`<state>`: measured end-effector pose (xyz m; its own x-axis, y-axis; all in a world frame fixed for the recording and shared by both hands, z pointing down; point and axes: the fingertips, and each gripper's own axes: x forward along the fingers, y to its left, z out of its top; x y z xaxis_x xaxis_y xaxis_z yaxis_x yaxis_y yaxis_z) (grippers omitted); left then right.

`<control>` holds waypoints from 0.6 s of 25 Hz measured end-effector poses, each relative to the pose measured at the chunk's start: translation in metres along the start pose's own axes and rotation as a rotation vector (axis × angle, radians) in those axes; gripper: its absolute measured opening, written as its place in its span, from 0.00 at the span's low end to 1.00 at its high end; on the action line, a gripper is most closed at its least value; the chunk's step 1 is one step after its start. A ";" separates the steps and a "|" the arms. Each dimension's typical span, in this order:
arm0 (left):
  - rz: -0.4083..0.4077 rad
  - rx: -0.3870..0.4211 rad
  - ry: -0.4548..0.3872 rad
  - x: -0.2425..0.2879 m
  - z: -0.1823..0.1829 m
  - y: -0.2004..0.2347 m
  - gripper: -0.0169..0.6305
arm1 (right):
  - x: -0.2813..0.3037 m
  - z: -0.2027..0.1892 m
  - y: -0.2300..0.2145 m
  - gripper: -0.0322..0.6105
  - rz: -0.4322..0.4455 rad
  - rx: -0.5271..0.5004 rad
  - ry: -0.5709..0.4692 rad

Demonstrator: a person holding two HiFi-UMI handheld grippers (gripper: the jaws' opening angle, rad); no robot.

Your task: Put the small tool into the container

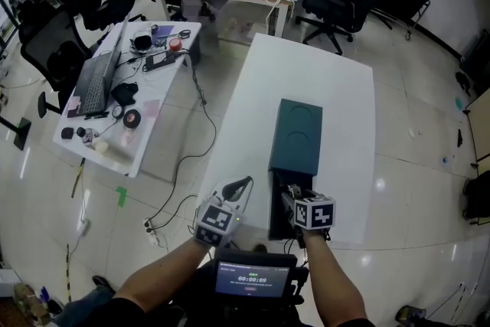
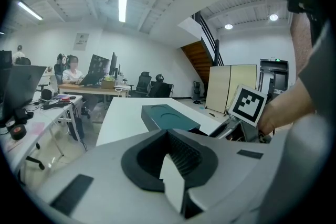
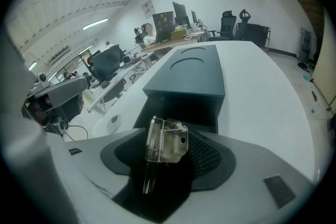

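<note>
1. Far left, a white side desk [image 1: 145, 135] carries a laptop, cables and small dark objects that are too small to name.
2. The left gripper [image 2: 169, 159] is smooth grey plastic with black ribbed pads. Its jaws are drawn close, with only a pale sliver showing between them and nothing gripped.
3. On the long white table [image 1: 253, 88] lies the container [image 3: 191, 73], a matte dark-teal rectangular box. Two round recesses are pressed into its lid. Its near end is open and black, and the depth inside is lost in shadow.
4. The right gripper [image 3: 167, 162] hangs over that open end with its jaws wide apart.
5. The small tool [image 3: 167, 140] is bright metal, with a coil spring and a flat plate that has a punched hole.
6. It sits in the gap between the jaws, over the dark opening, and the ribbed pads [image 3: 206, 157] do not clamp it. I cannot tell whether it rests on anything.
7. Its long axis runs along the jaws, slightly tilted. The sprung head points toward the box and the thin prongs point back at the gripper.
8. From above, the right gripper's marker cube [image 1: 314, 212] hides the tool.
</note>
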<state>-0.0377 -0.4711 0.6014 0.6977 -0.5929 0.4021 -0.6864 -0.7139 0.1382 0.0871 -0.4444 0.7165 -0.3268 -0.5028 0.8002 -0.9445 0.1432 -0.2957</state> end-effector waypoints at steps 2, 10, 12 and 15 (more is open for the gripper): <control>0.001 -0.003 0.000 0.000 -0.001 0.000 0.04 | 0.001 0.000 -0.001 0.45 0.003 0.000 0.002; 0.012 -0.002 0.004 -0.007 0.001 0.000 0.04 | 0.001 -0.003 -0.002 0.45 -0.029 -0.023 0.049; 0.013 0.000 0.004 -0.011 0.002 -0.001 0.04 | 0.002 -0.004 0.000 0.45 -0.032 -0.024 0.066; 0.012 0.003 -0.006 -0.020 0.004 -0.002 0.04 | 0.002 -0.007 0.003 0.45 -0.035 -0.018 0.082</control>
<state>-0.0489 -0.4596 0.5891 0.6905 -0.6040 0.3980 -0.6944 -0.7075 0.1310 0.0832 -0.4392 0.7208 -0.2943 -0.4367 0.8501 -0.9557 0.1426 -0.2576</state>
